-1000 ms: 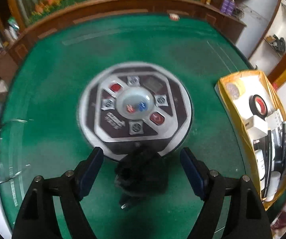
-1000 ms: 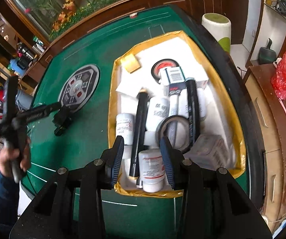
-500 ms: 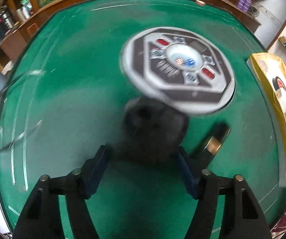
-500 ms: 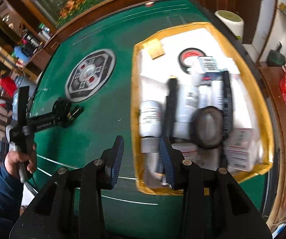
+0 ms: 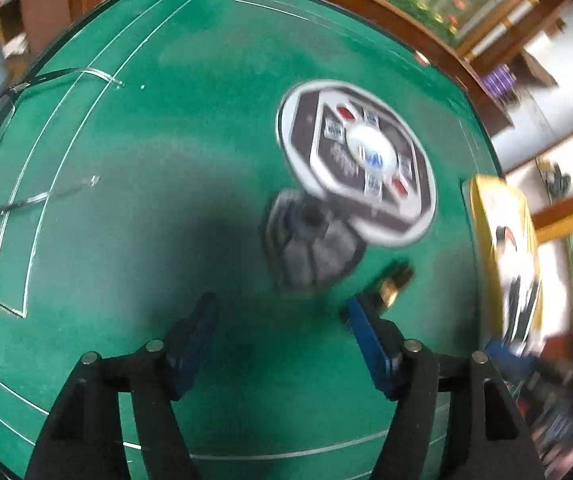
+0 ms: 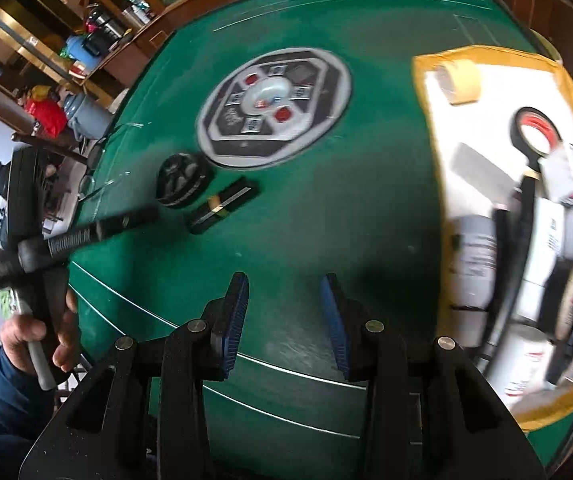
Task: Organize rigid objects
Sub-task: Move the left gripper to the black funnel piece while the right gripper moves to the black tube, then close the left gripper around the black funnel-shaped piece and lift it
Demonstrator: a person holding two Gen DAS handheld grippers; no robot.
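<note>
A round black ribbed part (image 5: pixel 312 242) lies on the green table, just ahead of my open, empty left gripper (image 5: pixel 280 314). It also shows in the right wrist view (image 6: pixel 182 179). A black bar with a brass band (image 6: pixel 222 206) lies beside it, and shows blurred by the left gripper's right finger (image 5: pixel 390 284). My right gripper (image 6: pixel 284 310) is open and empty over bare green felt. The yellow-rimmed white tray (image 6: pixel 430 120) of bottles, tape rolls and boxes lies to its right.
A round grey and black control panel (image 6: pixel 274 106) sits in the table's middle, also in the left wrist view (image 5: pixel 360 160). The left gripper's body and the hand holding it (image 6: pixel 42 276) are at the left edge. A wooden rim borders the table.
My left gripper has let go of the round black part and pulled back, jaws wider. My right gripper has swung left, away from the tray, and opened wider.
</note>
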